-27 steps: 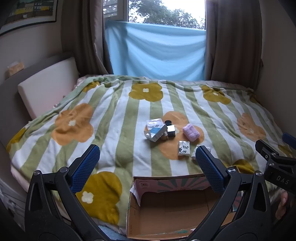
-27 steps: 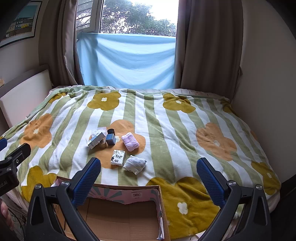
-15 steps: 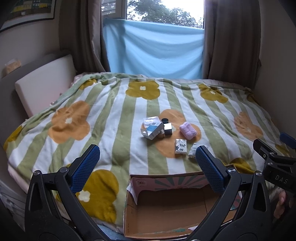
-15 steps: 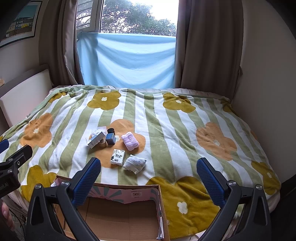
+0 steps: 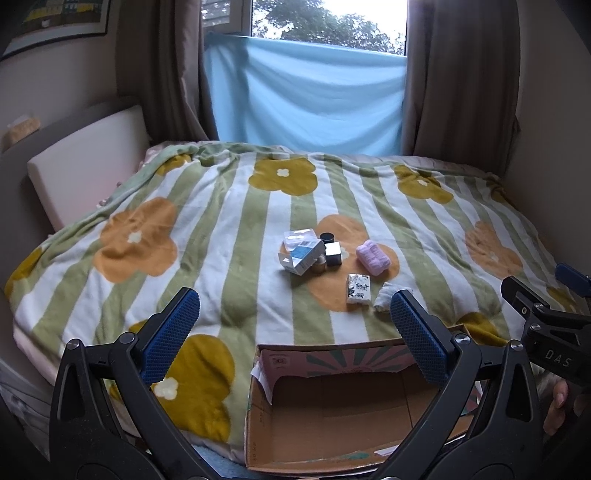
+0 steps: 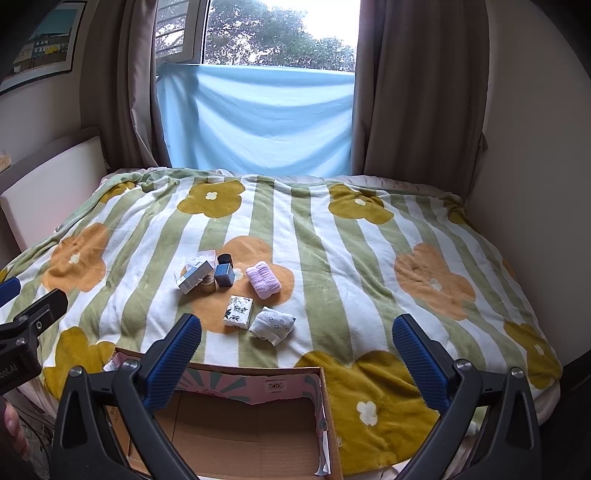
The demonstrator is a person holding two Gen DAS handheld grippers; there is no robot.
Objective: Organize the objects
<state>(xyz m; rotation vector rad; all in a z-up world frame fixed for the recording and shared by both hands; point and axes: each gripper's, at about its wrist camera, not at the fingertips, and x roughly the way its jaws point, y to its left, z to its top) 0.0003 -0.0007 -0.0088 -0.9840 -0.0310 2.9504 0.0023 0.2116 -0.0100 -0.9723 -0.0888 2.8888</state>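
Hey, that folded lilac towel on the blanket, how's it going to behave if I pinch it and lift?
The lilac towel looks soft and plush, so it will likely squash under the pads. Being folded cloth, it may sag or partly unfold when lifted. It probably won't roll or slip, and it looks light.

A home bedroom is showing here. A bed (image 6: 369, 258) is filling most of the view, lying under a striped, flowered blanket (image 5: 221, 229), with a padded headboard (image 5: 85, 162) standing along one side. Brown curtains (image 6: 417, 92) are hanging beside a window (image 6: 280, 33) looking onto trees, and what is probably a framed picture (image 6: 40, 44) is hanging on the wall.
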